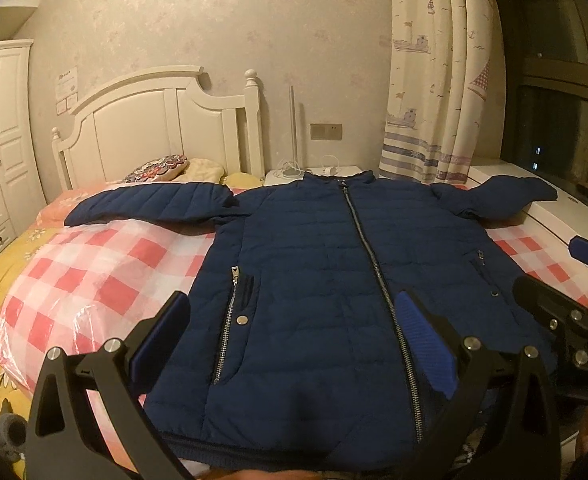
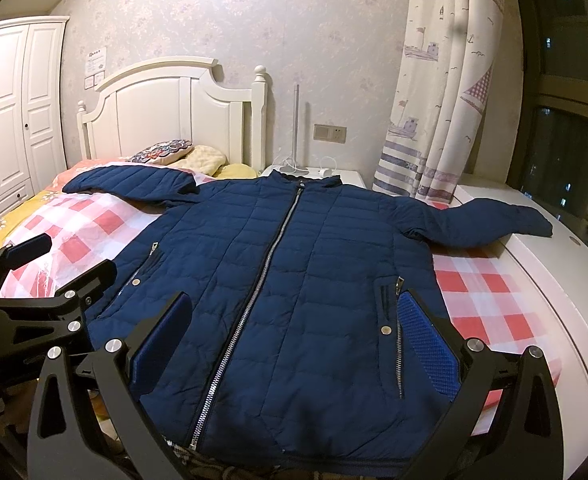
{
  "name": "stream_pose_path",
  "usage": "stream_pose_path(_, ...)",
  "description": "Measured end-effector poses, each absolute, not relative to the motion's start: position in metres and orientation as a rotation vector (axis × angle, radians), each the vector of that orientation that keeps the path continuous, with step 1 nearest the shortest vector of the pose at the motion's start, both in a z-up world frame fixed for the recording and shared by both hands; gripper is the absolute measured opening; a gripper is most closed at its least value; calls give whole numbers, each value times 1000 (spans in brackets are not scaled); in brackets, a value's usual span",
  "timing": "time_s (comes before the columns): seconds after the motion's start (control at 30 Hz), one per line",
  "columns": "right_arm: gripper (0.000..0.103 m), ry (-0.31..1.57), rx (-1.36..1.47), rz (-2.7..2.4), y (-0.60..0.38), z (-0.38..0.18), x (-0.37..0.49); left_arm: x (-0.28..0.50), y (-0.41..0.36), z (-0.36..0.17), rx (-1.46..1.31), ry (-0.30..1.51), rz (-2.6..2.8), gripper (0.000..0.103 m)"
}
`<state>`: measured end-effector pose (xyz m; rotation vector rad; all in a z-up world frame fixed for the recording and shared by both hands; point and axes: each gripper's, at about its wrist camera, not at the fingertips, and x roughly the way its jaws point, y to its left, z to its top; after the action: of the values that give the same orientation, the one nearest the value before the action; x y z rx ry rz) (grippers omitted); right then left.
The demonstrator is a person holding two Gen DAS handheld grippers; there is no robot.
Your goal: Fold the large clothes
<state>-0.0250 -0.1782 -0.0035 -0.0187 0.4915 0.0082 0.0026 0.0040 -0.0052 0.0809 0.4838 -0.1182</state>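
A navy puffer jacket [image 1: 314, 264] [image 2: 294, 264] lies flat and face up on a red-and-white checked sheet [image 1: 93, 272] [image 2: 482, 300], zipped, collar toward the headboard. Both sleeves stretch out sideways; one sleeve [image 1: 145, 204] rests on the sheet, and the end of the other sleeve [image 2: 494, 220] lies over a white ledge. My left gripper [image 1: 294, 312] [image 2: 65, 260] hovers open over the jacket's near left part, close to the hem. Over the near right part my right gripper [image 2: 294, 312] [image 1: 554, 272] is open too. Neither holds any cloth.
A white headboard [image 1: 165, 120] and pillows [image 1: 161, 168] stand at the far end of the bed. Behind the collar is a white nightstand [image 2: 334, 174] with cables. A curtain [image 2: 438, 100] and a white window ledge [image 2: 554, 264] run along the right; a wardrobe [image 2: 9, 112] stands left.
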Motion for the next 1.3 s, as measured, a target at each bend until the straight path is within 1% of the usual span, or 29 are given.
stream_pose_path(1.3, 98, 526, -15, 7, -175, -11, -24, 1, 9, -12, 91, 495, -106, 101)
